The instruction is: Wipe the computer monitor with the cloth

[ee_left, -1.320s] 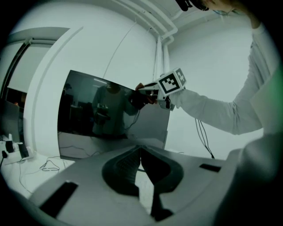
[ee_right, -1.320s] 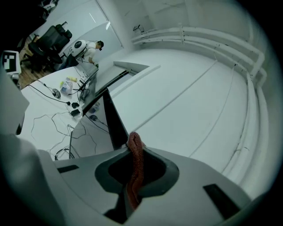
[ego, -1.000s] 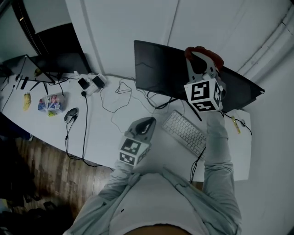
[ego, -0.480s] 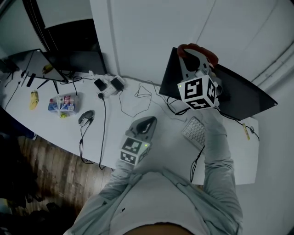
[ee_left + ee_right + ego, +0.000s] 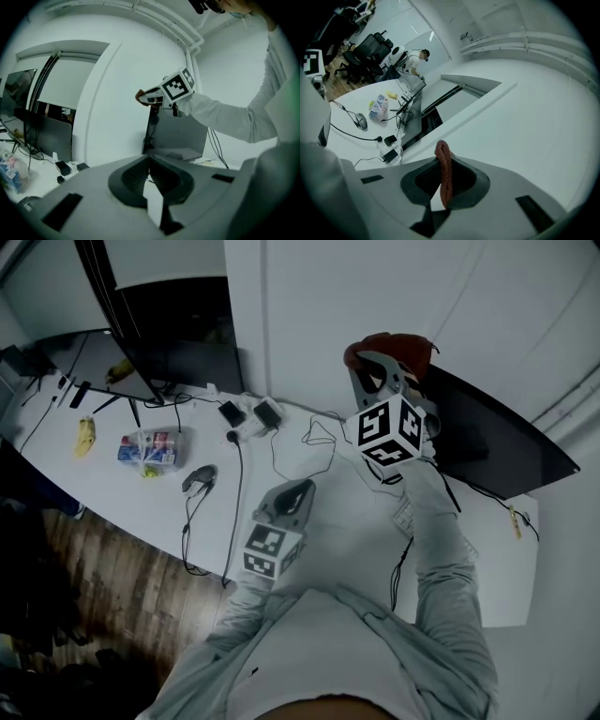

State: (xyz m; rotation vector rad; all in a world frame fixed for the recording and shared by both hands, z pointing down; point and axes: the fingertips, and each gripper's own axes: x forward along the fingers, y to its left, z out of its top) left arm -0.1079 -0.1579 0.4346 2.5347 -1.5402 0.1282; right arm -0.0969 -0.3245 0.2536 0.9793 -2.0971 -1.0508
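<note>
Red cloth pinched in the right gripper, held up at the monitor's top corner

The right gripper (image 5: pixel 444 185) has its jaws closed on a folded red cloth (image 5: pixel 443 157), which stands out past the jaw tips. In the head view the cloth sits at the upper left corner of the dark computer monitor (image 5: pixel 497 451), but whether it touches the screen cannot be told. The left gripper (image 5: pixel 151 176) hangs lower, above the white table (image 5: pixel 347 521), with its jaws together and nothing between them. Farther left on the table are plug adapters (image 5: pixel 248 415) with trailing cables, a mouse (image 5: pixel 199 478), a clear plastic bag (image 5: pixel 150 448) holding colourful packets whose print is too small to read, and a banana (image 5: pixel 84 435).
</note>
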